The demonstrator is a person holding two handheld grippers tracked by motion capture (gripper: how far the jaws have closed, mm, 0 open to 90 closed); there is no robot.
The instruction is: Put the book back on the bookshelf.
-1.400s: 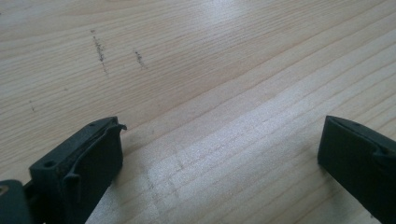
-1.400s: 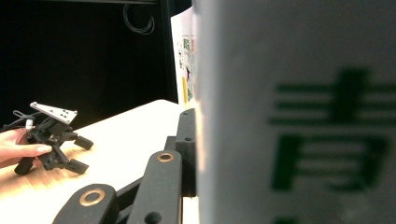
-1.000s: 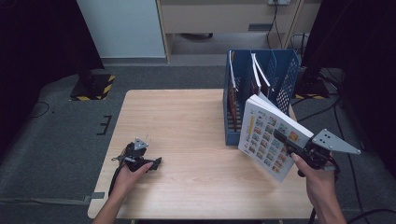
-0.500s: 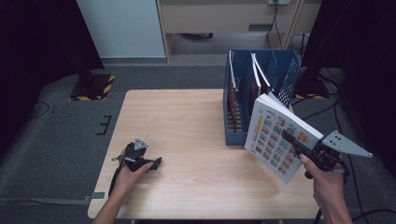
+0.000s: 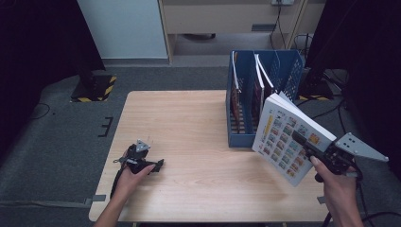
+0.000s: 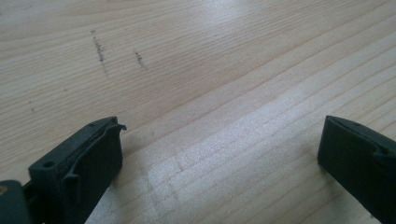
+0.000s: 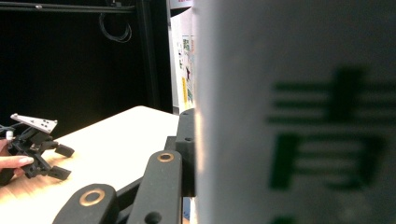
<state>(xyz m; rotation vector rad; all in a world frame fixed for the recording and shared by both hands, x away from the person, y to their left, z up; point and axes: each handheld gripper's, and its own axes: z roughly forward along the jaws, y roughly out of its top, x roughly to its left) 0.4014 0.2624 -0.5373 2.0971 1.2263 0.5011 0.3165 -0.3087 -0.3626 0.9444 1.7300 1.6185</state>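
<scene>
Just beside the book (image 5: pixel 288 137) stands the file rack (image 5: pixel 241 137).

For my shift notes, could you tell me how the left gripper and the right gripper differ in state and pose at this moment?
The left gripper sits low on the wooden table with its jaws wide apart and nothing between them, while the right gripper is raised beyond the table's right side, shut on a thick book held tilted beside the blue file rack. Both are black, two-jawed, hand-held, and carry a grey plate on top.
</scene>
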